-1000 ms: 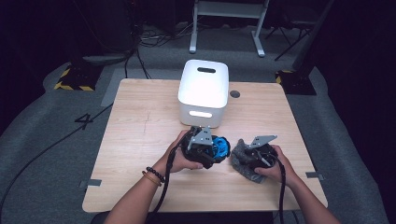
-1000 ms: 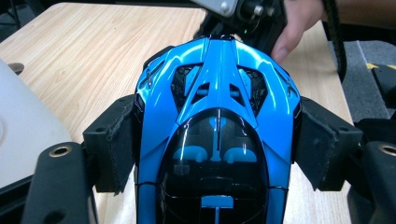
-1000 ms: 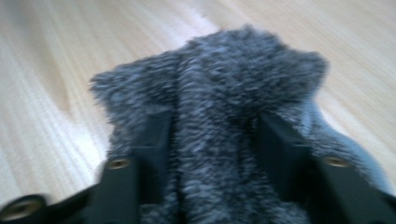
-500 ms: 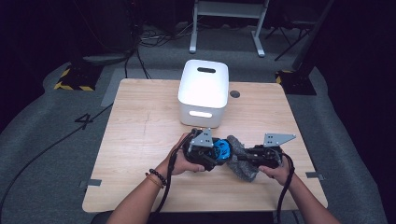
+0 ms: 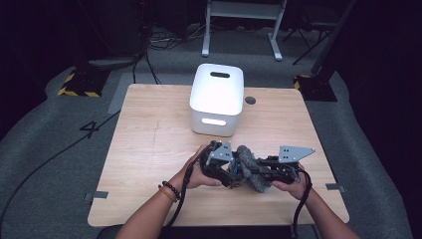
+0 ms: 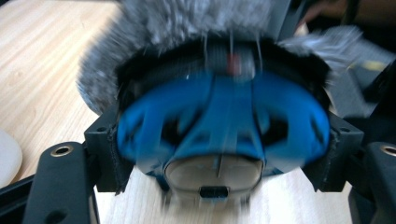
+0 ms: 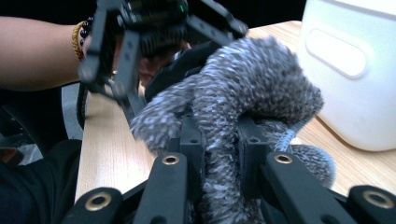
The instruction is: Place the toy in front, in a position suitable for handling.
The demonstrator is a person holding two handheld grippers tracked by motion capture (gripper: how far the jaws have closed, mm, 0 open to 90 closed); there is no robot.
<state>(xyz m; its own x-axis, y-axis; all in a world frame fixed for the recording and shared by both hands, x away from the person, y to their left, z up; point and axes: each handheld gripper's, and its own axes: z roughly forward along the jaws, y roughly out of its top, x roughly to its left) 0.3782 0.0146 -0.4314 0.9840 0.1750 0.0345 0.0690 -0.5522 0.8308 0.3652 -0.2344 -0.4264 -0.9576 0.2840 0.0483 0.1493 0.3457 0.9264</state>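
Hands meet at the near edge of the pale wooden table [image 5: 149,149], where a person works a fuzzy grey fabric cover [image 5: 251,169] onto a blue plastic-ribbed device with a grey end cap [image 6: 219,135]. The left gripper [image 5: 230,172] has its jaws pressed against the two sides of the blue device, holding it level and steady just above the tabletop, apparently so the other tool can pull against it. The right gripper [image 7: 219,149] has its jaws pinched together on a fold of the grey fabric, which bulges above and hangs below the grip; its jaws have just been closing, with the fabric between them. In the left gripper view the fuzzy cover [image 6: 187,23] already wraps the far side of the blue device, which suggests the sleeve is being stretched over it from that end. A white rounded plastic box with a slot handle in its lid [image 5: 217,98] stands beyond the hands, well apart from the work, seemingly not part of this step. A beaded bracelet [image 5: 170,190] circles the left wrist. No brand or label can be read on the box, the device or the fabric; a figure 4 [image 5: 90,127] is marked on the grey floor left of the table.
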